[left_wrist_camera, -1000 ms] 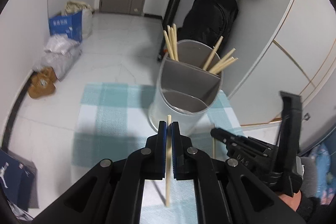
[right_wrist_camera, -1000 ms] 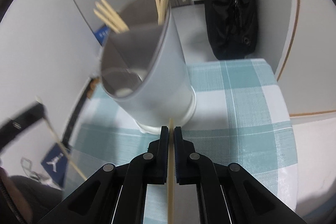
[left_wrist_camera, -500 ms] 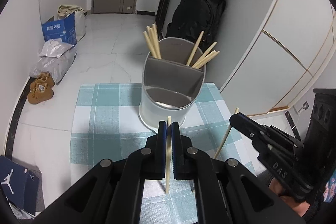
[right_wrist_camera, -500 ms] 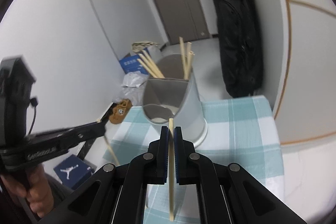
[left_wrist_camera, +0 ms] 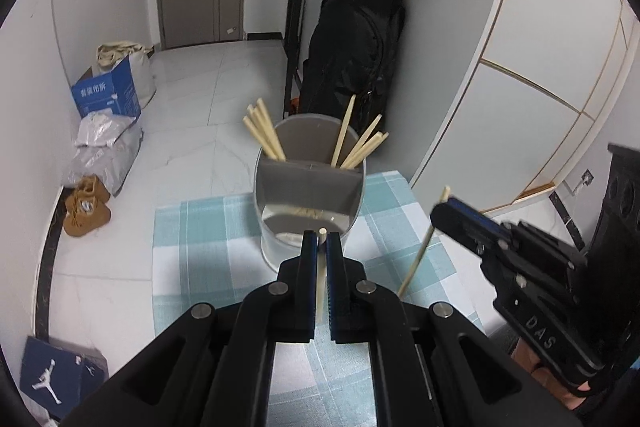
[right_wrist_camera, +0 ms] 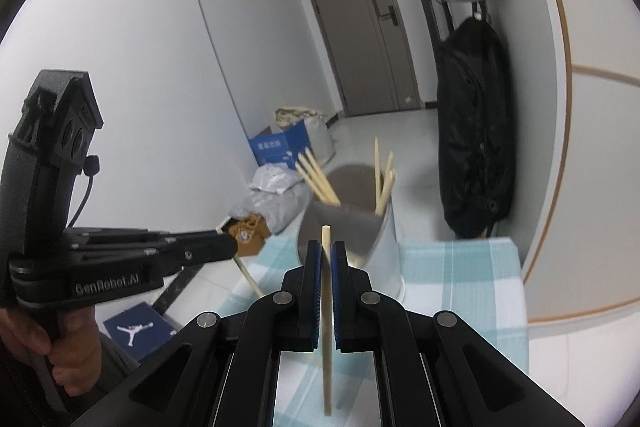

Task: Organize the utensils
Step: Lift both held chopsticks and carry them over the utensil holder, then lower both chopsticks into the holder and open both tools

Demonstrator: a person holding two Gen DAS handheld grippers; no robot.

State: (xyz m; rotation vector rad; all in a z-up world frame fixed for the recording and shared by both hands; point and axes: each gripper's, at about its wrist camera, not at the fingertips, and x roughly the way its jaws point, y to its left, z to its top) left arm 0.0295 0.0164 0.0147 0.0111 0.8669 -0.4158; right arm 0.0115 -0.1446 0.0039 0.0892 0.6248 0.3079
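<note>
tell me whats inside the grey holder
The grey holder has chopstick bundles in its two back compartments. The front compartment looks empty, though its floor is partly hidden.

Left gripper (left_wrist_camera: 321, 241) clamped on a chopstick (left_wrist_camera: 319, 277), divided grey holder (left_wrist_camera: 310, 187) with chopsticks on checked cloth (left_wrist_camera: 208, 247), right gripper (left_wrist_camera: 440, 213) gripping second chopstick (left_wrist_camera: 420, 255).

Grey cylindrical utensil holder (left_wrist_camera: 310, 203) stands upright near the far edge of the checked tablecloth (left_wrist_camera: 192, 251). Its two rear compartments hold leaning wooden chopsticks (left_wrist_camera: 266, 135); the front compartment holds none. Two further chopsticks are airborne above the cloth: one (left_wrist_camera: 320, 275) near-vertical, one (left_wrist_camera: 422, 251) tilted.
</note>
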